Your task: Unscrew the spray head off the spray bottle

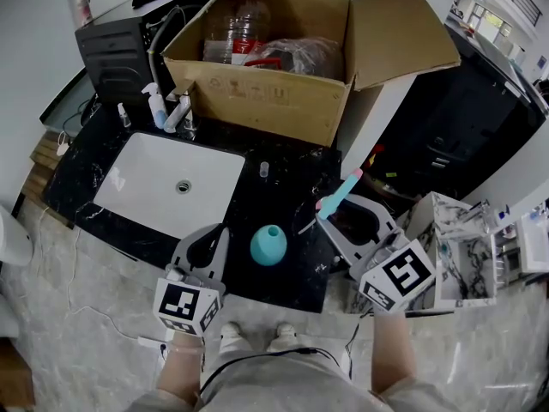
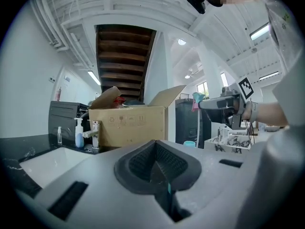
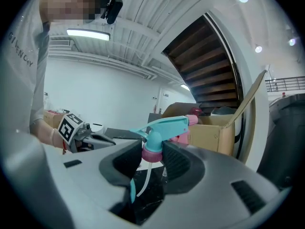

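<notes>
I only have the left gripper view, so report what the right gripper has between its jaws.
Observer: The right gripper is clamped on the pink collar of the teal plastic spray head.
Operator: Say whether the bottle is attached.
Observer: It is not. The thin white dip tube hangs bare below the collar.
Operator: Locate the bottle.
Observer: The round teal bottle stands headless on the black marble counter, right of the white sink.
</notes>
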`<action>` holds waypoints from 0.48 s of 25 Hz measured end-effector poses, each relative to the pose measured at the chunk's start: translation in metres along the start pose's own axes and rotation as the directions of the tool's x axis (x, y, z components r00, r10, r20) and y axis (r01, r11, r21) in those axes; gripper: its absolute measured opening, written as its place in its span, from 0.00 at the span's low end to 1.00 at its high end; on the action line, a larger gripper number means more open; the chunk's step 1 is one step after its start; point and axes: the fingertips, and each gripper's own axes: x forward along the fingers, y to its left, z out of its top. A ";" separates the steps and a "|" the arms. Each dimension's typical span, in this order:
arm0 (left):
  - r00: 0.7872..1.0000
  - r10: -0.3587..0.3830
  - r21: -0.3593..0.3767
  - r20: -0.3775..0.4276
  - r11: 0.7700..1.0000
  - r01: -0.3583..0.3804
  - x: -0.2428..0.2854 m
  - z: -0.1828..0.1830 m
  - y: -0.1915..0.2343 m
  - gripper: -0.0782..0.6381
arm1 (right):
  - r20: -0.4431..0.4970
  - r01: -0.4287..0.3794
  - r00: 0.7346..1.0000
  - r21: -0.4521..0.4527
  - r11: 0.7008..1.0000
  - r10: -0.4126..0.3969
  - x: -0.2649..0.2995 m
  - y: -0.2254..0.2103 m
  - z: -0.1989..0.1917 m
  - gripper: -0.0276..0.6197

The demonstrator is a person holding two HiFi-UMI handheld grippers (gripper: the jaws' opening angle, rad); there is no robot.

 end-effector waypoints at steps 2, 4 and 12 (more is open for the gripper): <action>1.000 0.003 -0.002 -0.002 1.000 -0.003 -0.002 -0.002 0.001 0.12 | -0.013 0.009 1.000 0.004 1.000 -0.009 -0.002 -0.001 -0.007 0.26; 1.000 0.009 -0.005 -0.004 1.000 -0.009 -0.004 -0.005 0.002 0.12 | -0.020 0.016 1.000 0.012 1.000 -0.016 -0.003 -0.001 -0.014 0.26; 0.999 0.036 -0.002 0.028 0.999 -0.036 -0.013 -0.004 0.003 0.12 | -0.039 0.036 0.999 0.046 0.998 -0.034 -0.011 -0.001 -0.037 0.26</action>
